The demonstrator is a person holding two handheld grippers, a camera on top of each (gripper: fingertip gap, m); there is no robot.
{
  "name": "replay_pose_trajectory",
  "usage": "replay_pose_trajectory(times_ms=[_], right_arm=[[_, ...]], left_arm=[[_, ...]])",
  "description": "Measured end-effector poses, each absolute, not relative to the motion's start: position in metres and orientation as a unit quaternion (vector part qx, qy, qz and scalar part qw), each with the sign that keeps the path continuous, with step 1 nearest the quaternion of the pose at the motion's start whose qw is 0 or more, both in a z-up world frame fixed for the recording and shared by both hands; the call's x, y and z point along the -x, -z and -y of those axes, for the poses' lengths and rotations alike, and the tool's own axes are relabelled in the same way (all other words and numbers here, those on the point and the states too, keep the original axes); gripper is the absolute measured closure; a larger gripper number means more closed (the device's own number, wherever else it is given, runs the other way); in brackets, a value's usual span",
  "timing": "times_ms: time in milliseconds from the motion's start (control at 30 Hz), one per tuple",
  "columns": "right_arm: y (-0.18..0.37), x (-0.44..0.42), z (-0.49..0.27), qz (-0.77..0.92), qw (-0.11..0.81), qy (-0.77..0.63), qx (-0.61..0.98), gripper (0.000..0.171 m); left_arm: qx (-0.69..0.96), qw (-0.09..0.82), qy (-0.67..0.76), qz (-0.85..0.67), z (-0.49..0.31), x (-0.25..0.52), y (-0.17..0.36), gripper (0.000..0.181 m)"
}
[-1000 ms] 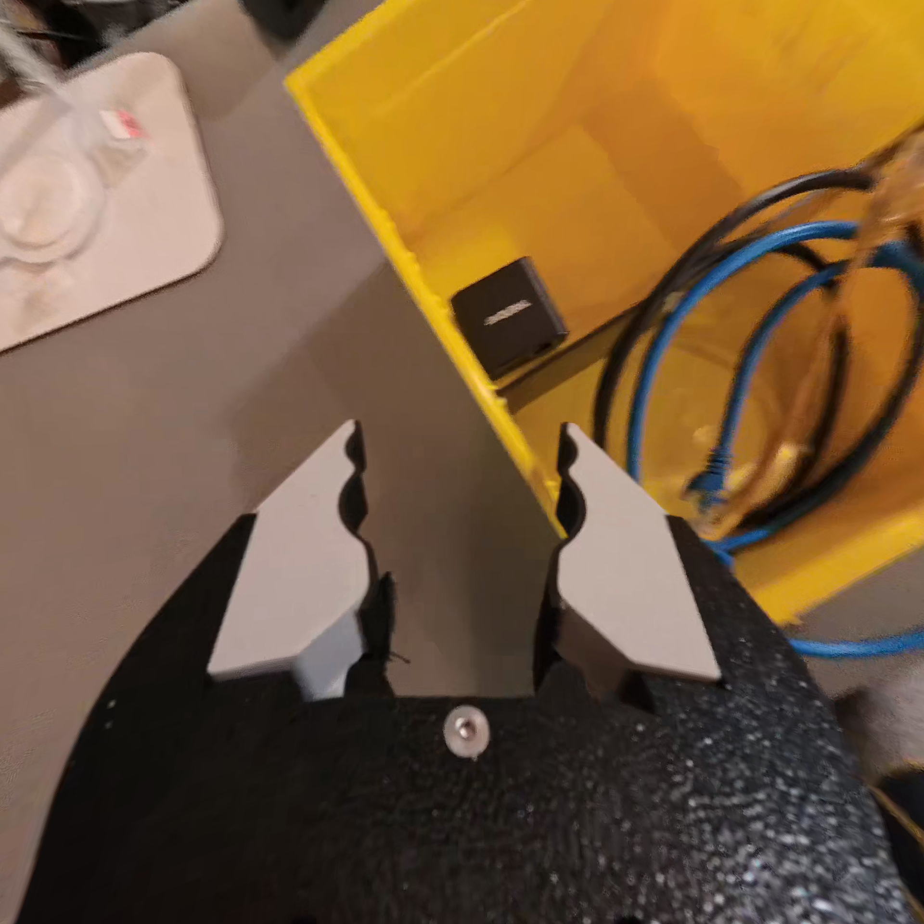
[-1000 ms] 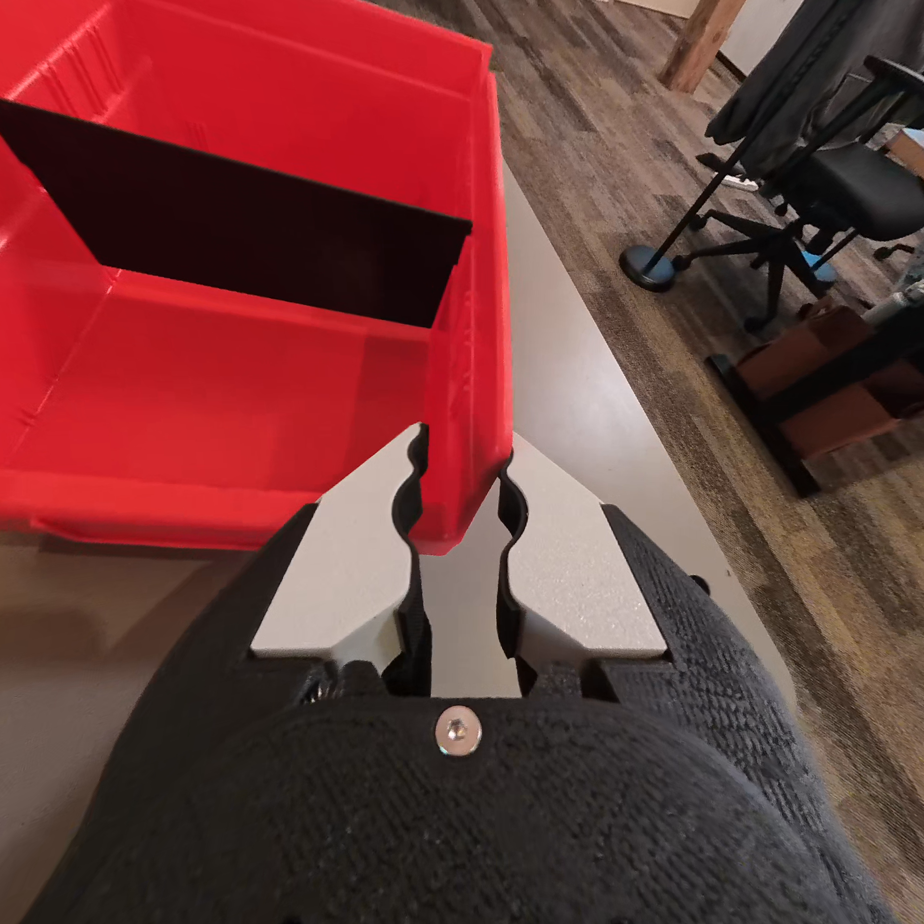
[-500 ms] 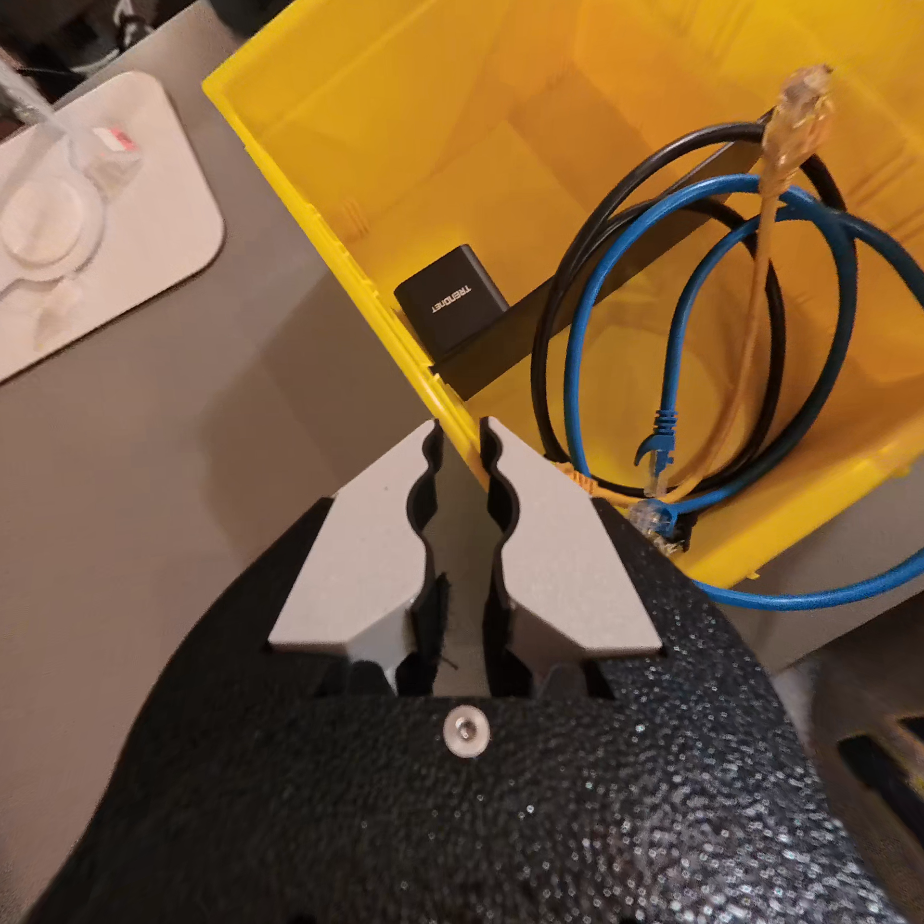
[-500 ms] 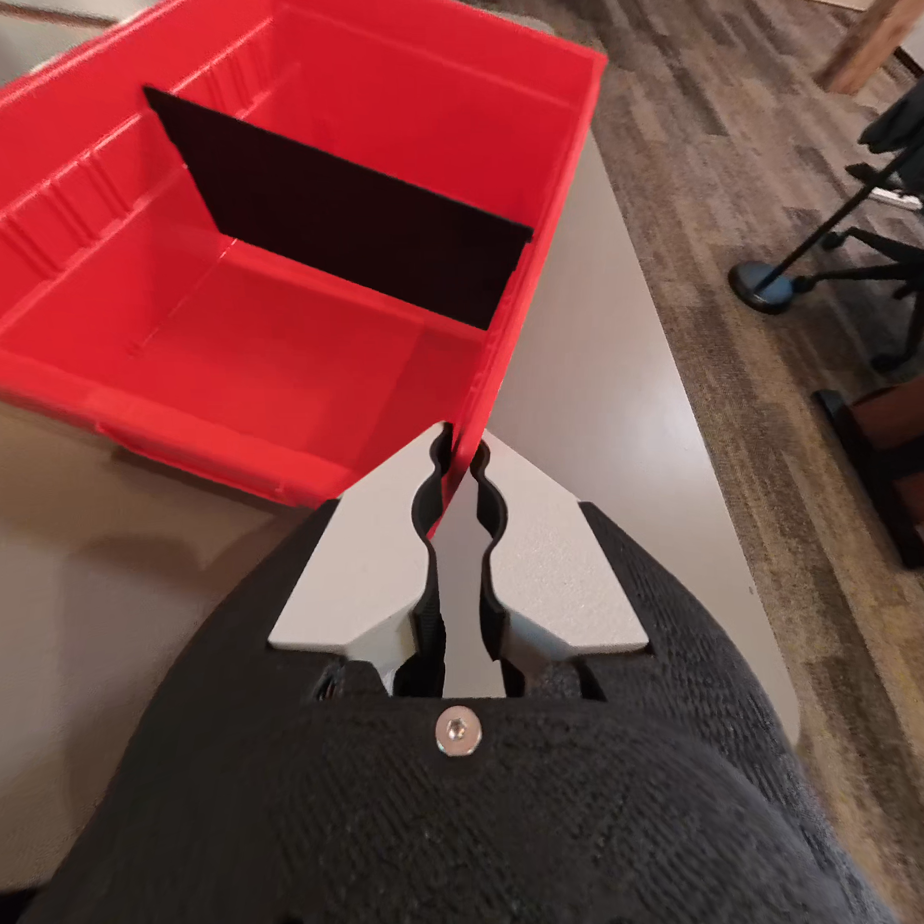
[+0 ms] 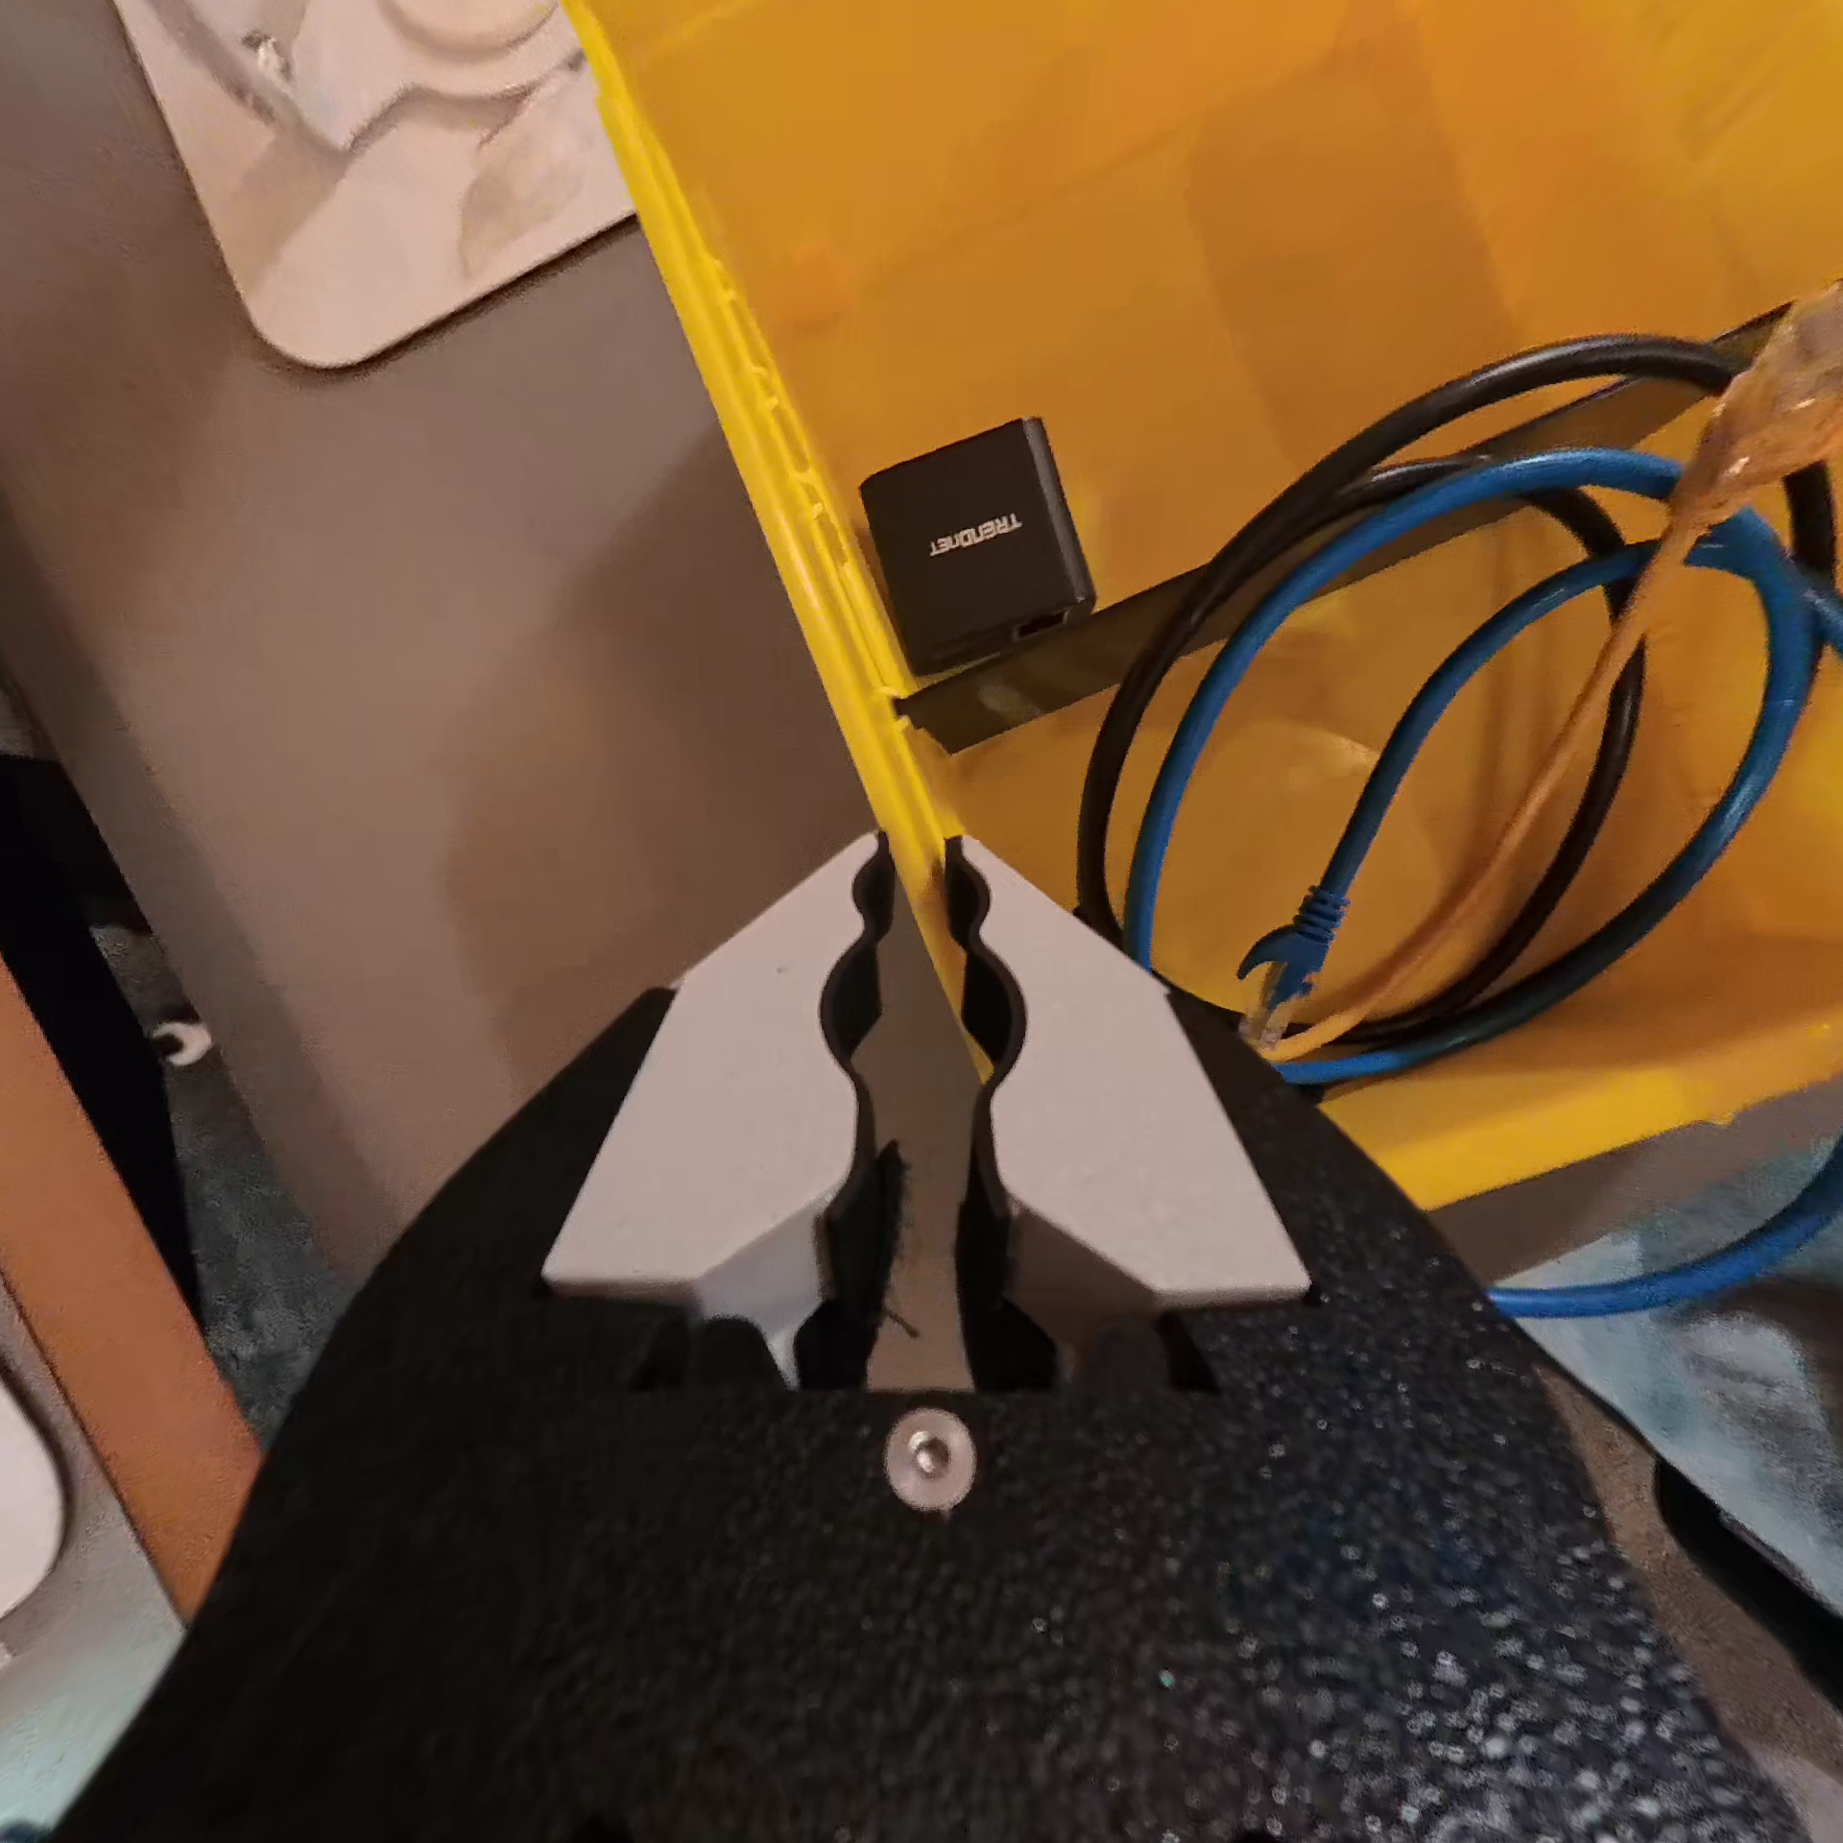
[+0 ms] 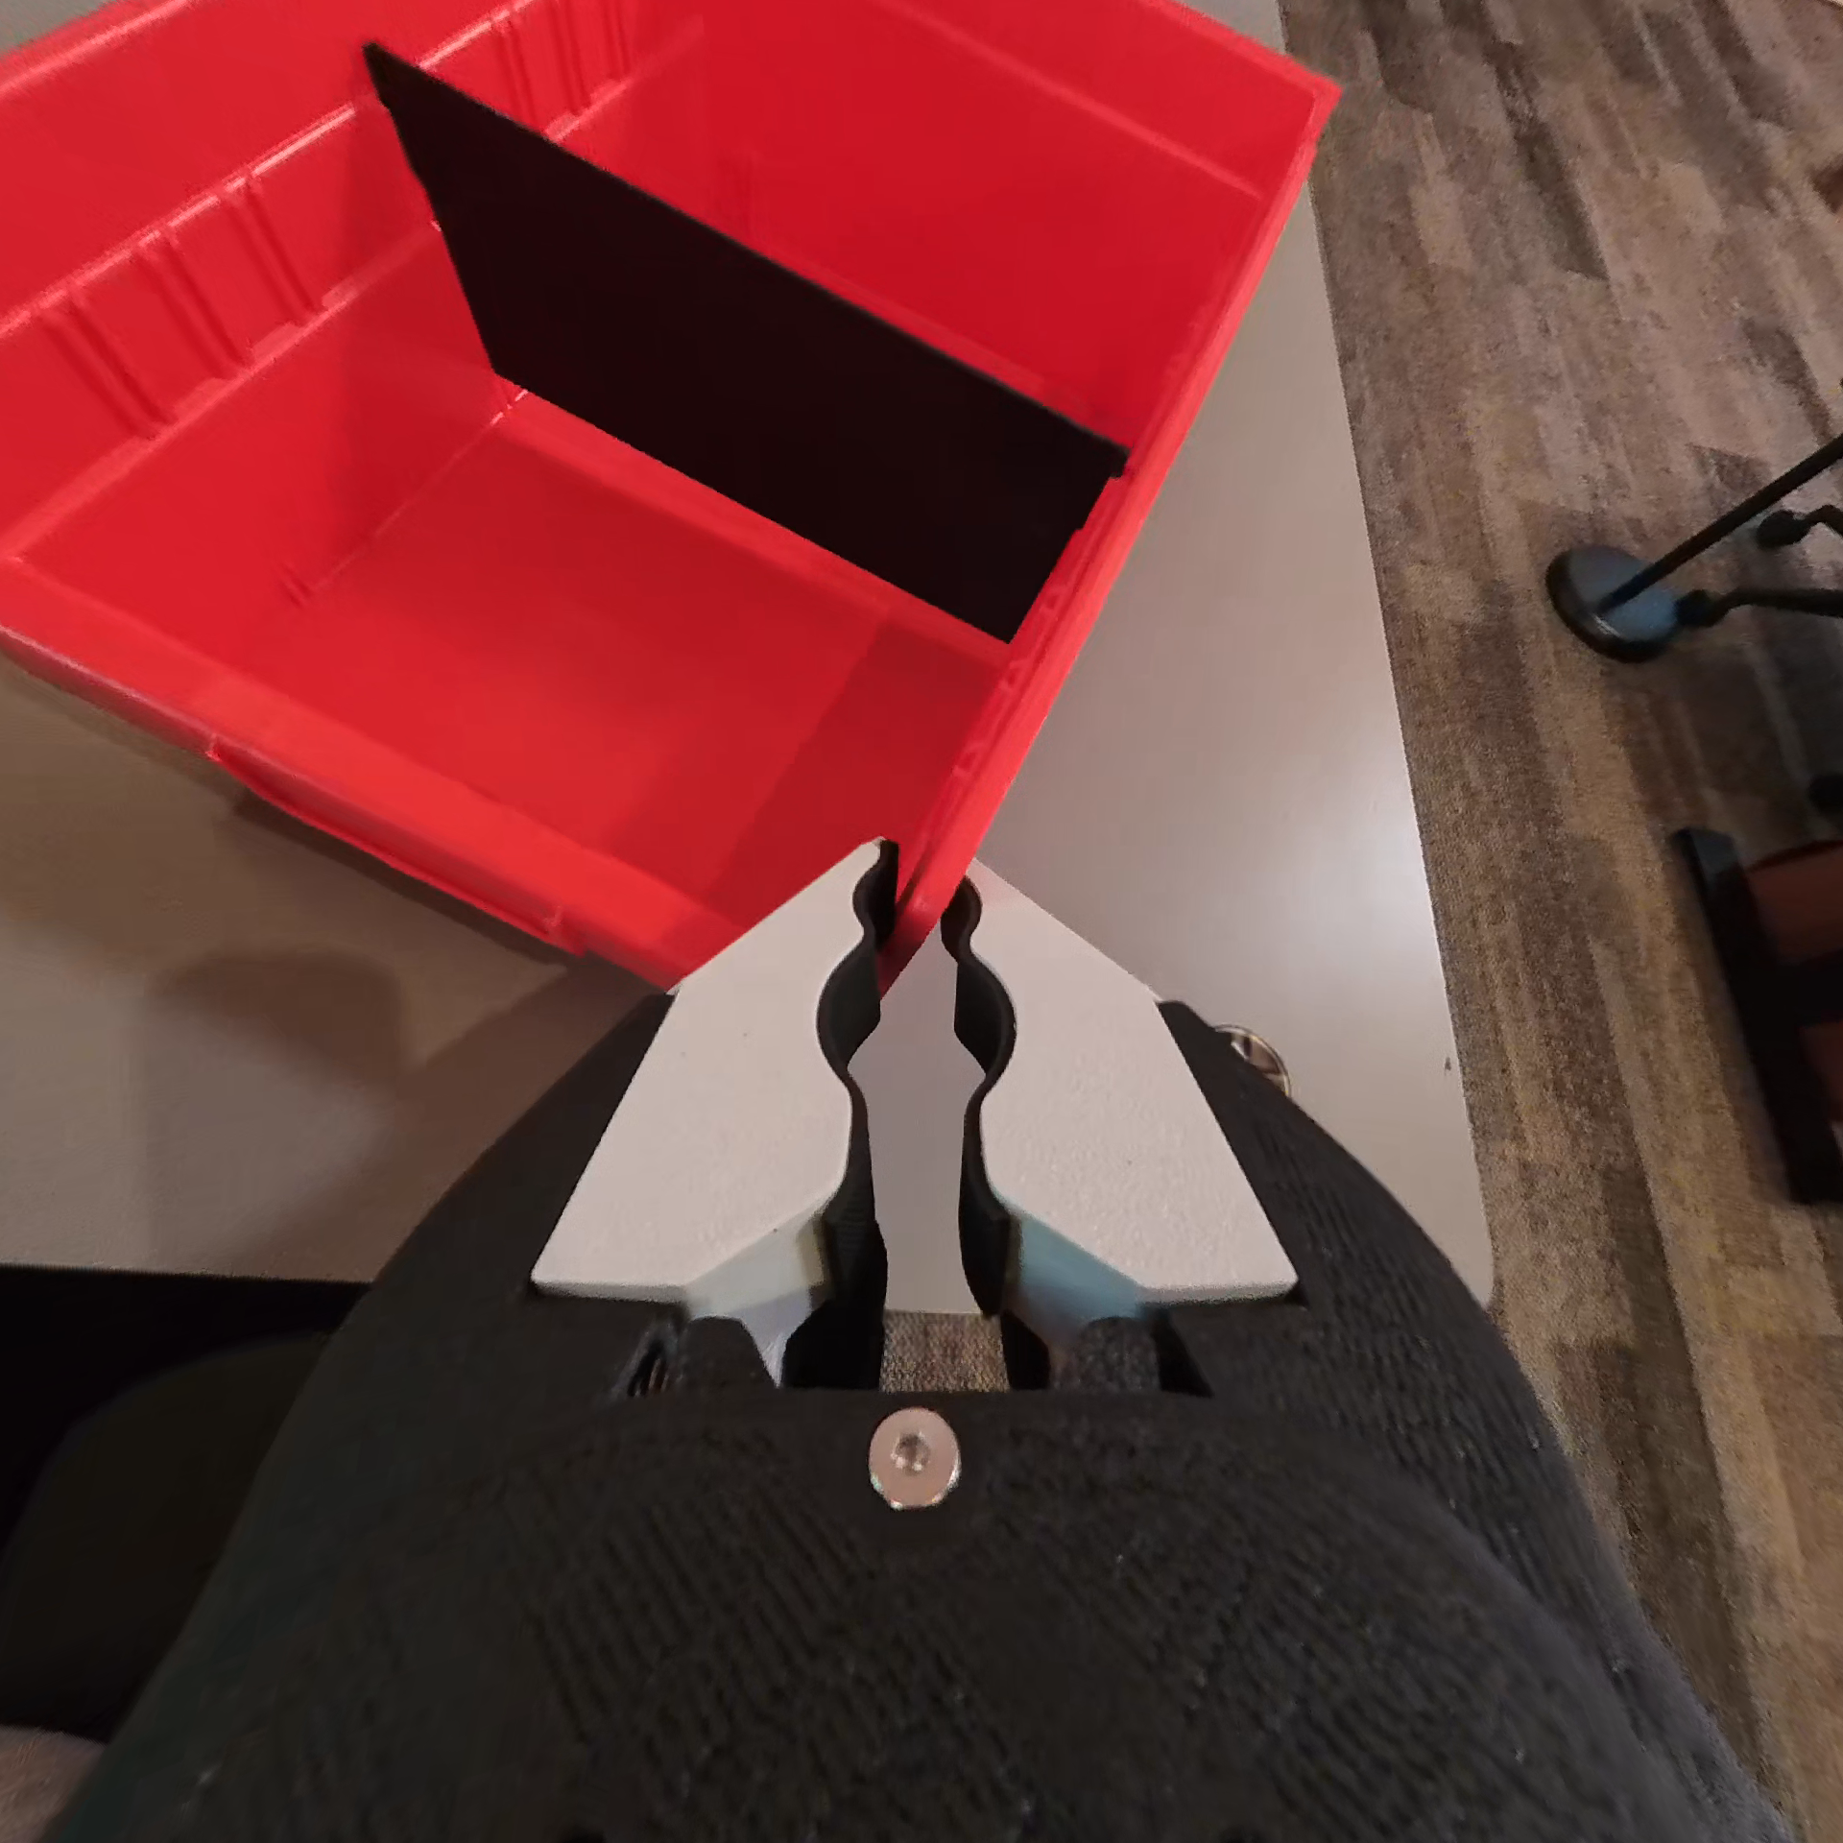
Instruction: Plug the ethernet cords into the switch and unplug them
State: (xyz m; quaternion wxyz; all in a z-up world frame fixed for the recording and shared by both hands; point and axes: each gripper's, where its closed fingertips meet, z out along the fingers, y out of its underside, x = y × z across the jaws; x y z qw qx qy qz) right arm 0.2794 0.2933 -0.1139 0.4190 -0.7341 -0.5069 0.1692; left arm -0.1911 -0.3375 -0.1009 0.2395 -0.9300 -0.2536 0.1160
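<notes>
Two grippers, each clenched on a bin wall.
Left gripper [image 5: 913, 858] pinches the yellow bin [image 5: 798, 519] rim; right gripper [image 6: 922, 883] clamps the red bin [image 6: 1007, 788] corner wall.

Warm indoor light, soft shadows, blurred edges, wide-angle distortion

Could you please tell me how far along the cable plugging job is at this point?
Nothing is plugged yet: the black switch sits in the yellow bin beside the loose coiled blue cord. In hand: the left gripper clamps the yellow bin's wall, the right gripper the red bin. All plugging and unplugging remains.
</notes>
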Motion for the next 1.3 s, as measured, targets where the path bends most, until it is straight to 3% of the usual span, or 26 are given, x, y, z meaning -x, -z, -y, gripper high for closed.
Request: replay_pose_trajectory(times_ms=[33, 167, 233, 267, 367, 500, 733, 867, 967, 1133, 1167, 1300], right_arm=[[0.114, -0.281, -0.291, 0.508, 0.416, -0.165, 0.736, 0.165], [0.108, -0.287, -0.284, 0.499, 0.437, -0.147, 0.734, 0.162], [0.081, -0.289, -0.284, 0.463, 0.491, -0.157, 0.721, 0.132], [0.056, -0.287, -0.282, 0.440, 0.534, -0.171, 0.701, 0.129], [-0.031, -0.261, -0.243, 0.416, 0.657, -0.253, 0.576, 0.131], [-0.082, -0.187, -0.156, 0.464, 0.679, -0.393, 0.411, 0.132], [-0.028, -0.058, -0.068, 0.525, 0.614, -0.510, 0.295, 0.135], [-0.011, -0.039, -0.051, 0.533, 0.683, -0.438, 0.240, 0.141], [-0.001, -0.032, -0.038, 0.535, 0.668, -0.463, 0.229, 0.142], [0.027, -0.019, -0.034, 0.564, 0.636, -0.466, 0.245, 0.138], [0.030, -0.019, -0.034, 0.565, 0.629, -0.473, 0.248, 0.138], [0.038, -0.018, -0.036, 0.568, 0.612, -0.483, 0.265, 0.138]], left_arm=[[0.926, 0.238, -0.120, 0.266, 0.340, 0.191, 0.101, 0.173], [0.921, 0.221, -0.150, 0.284, 0.349, 0.189, 0.100, 0.172], [0.916, 0.227, -0.159, 0.290, 0.351, 0.190, 0.095, 0.163], [0.910, 0.240, -0.168, 0.293, 0.350, 0.194, 0.087, 0.158], [0.889, 0.304, -0.175, 0.293, 0.334, 0.203, 0.051, 0.149], [0.920, 0.320, -0.122, 0.190, 0.268, 0.201, 0.038, 0.142], [0.989, 0.047, -0.102, -0.101, 0.239, 0.226, 0.111, 0.128], [0.987, -0.059, -0.039, -0.142, 0.256, 0.231, 0.138, 0.122], [0.979, -0.131, -0.020, -0.156, 0.273, 0.238, 0.152, 0.114], [0.962, -0.196, -0.037, -0.187, 0.287, 0.249, 0.167, 0.099], [0.959, -0.203, -0.052, -0.191, 0.286, 0.253, 0.169, 0.089], [0.957, -0.196, -0.053, -0.208, 0.283, 0.252, 0.177, 0.079]])
